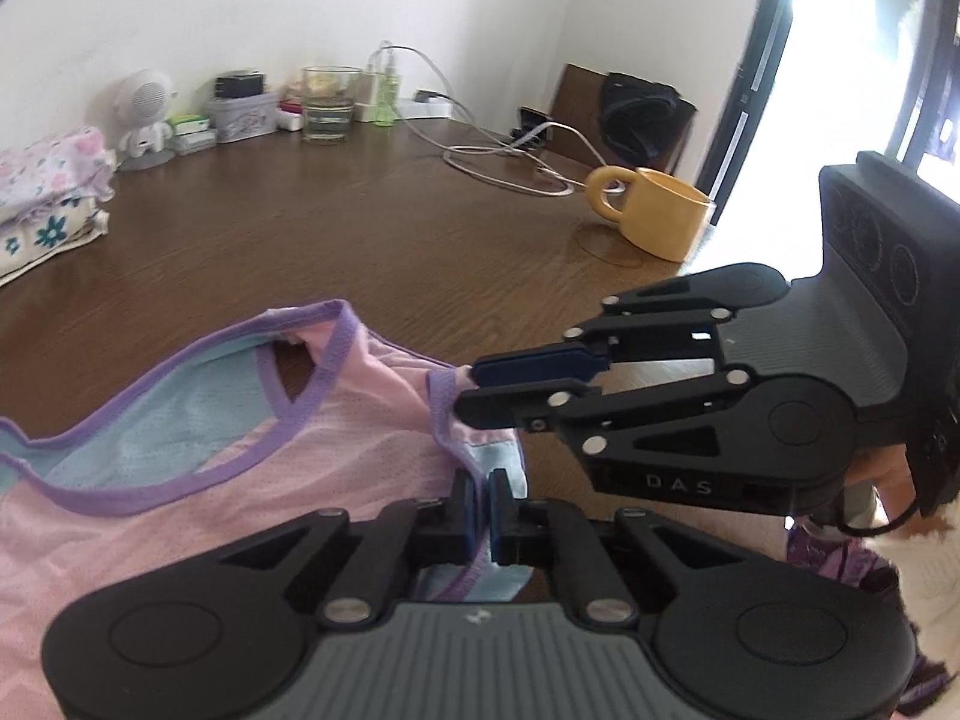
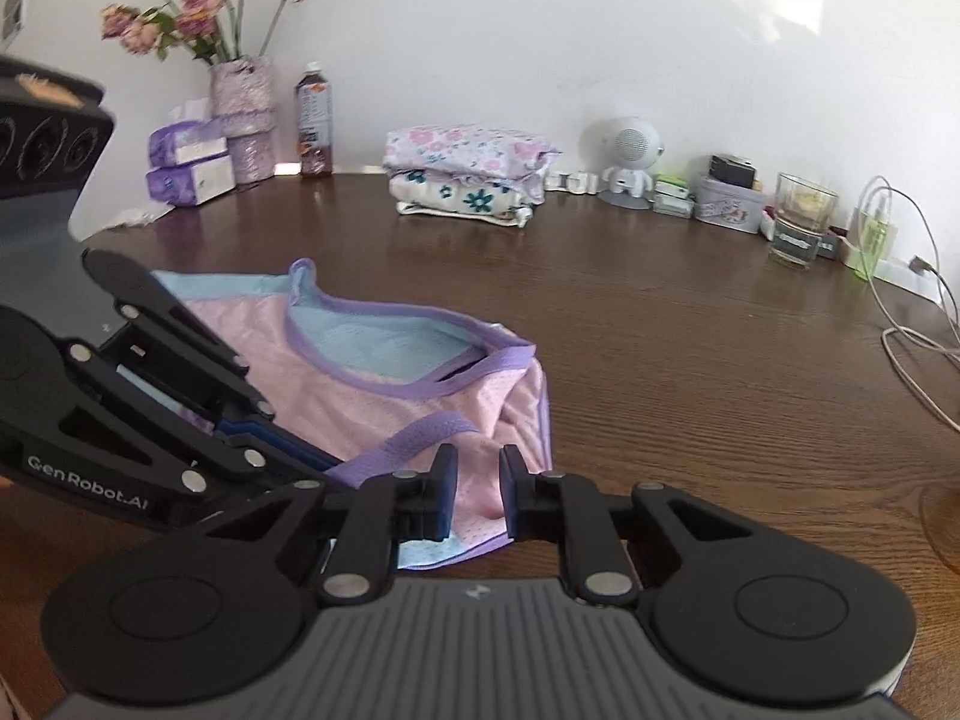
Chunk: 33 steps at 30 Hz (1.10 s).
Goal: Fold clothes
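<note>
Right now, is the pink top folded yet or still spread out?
Partly folded. The pink top lies doubled at one end on the table, its neckline still open; both grippers pinch that end.
</note>
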Each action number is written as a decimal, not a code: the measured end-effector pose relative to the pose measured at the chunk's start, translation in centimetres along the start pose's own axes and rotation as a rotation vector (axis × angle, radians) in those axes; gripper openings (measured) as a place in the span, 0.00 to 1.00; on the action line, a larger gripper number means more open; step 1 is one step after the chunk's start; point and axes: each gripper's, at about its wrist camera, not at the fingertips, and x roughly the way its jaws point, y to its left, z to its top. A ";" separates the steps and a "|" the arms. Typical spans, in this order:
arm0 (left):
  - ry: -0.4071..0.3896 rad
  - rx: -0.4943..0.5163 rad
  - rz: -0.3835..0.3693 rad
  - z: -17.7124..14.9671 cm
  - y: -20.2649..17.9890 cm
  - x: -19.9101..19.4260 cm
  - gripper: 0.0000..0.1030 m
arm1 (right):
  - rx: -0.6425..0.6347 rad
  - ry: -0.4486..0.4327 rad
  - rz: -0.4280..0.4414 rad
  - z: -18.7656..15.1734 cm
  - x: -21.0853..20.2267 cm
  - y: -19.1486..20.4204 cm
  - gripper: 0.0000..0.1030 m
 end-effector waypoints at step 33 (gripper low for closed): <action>-0.045 -0.055 0.081 -5.2 2.1 -5.0 0.15 | 0.094 -0.081 0.009 -0.9 -2.1 3.6 0.16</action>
